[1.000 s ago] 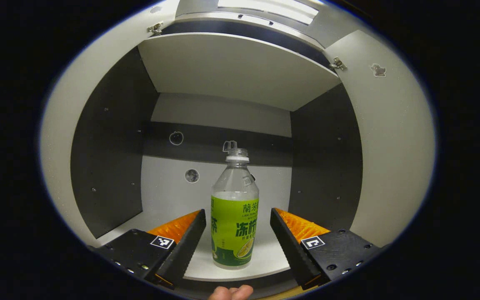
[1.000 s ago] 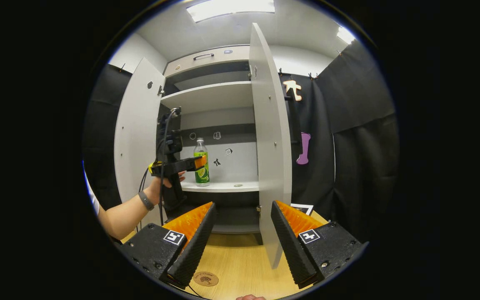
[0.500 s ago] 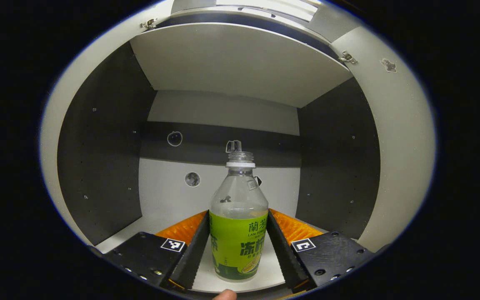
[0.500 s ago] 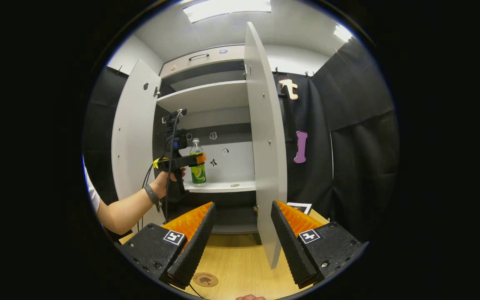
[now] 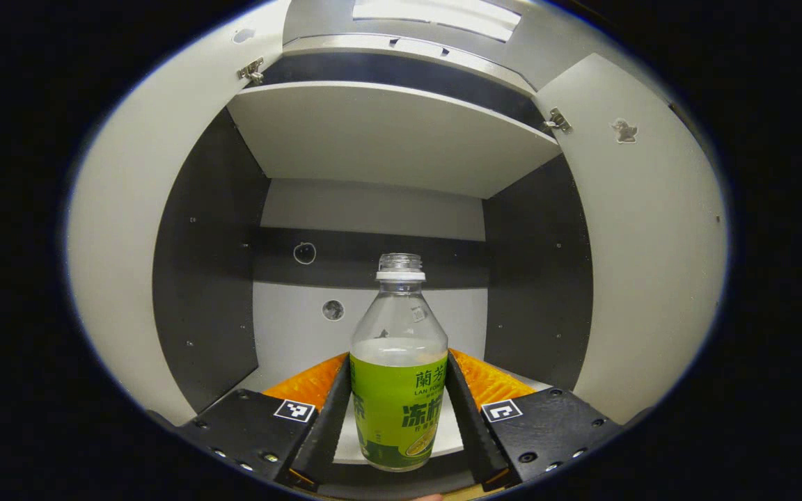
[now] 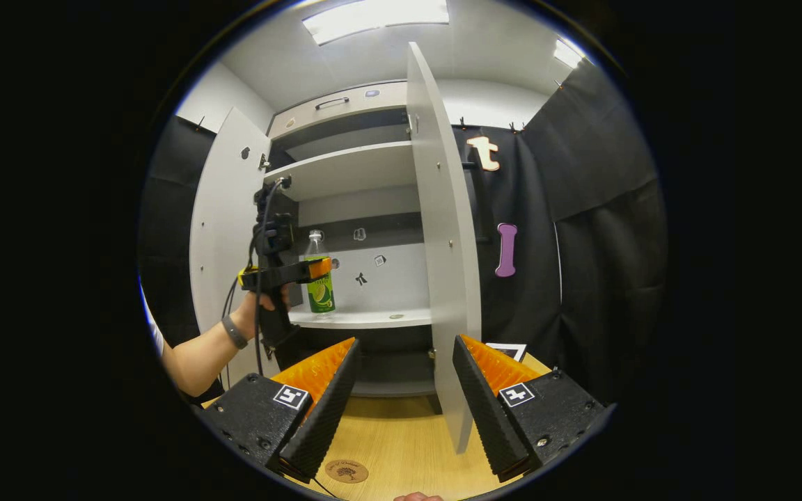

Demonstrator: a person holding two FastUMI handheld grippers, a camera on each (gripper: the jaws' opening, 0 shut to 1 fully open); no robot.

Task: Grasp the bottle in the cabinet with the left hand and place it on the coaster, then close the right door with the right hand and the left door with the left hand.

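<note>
The left gripper (image 5: 399, 417) clamps its jaws on the bottle (image 5: 397, 376), upright before the open cabinet (image 6: 366, 163). The right gripper (image 6: 401, 410) hangs above the counter (image 6: 401, 438) with jaws wide, the coaster (image 6: 346, 470) at its seven o'clock.

Pale wooden table (image 6: 401, 445), grain showing. At the table's far right corner, a white card (image 6: 505, 348) with a dark border, lying flat. Behind and right of the table, black cloth wall (image 6: 603, 278), hanging in folds. High above the table, a ceiling light panel (image 6: 373, 15), lit. Above the table's far edge, small stickers (image 6: 359, 234), too small to make out.
</note>
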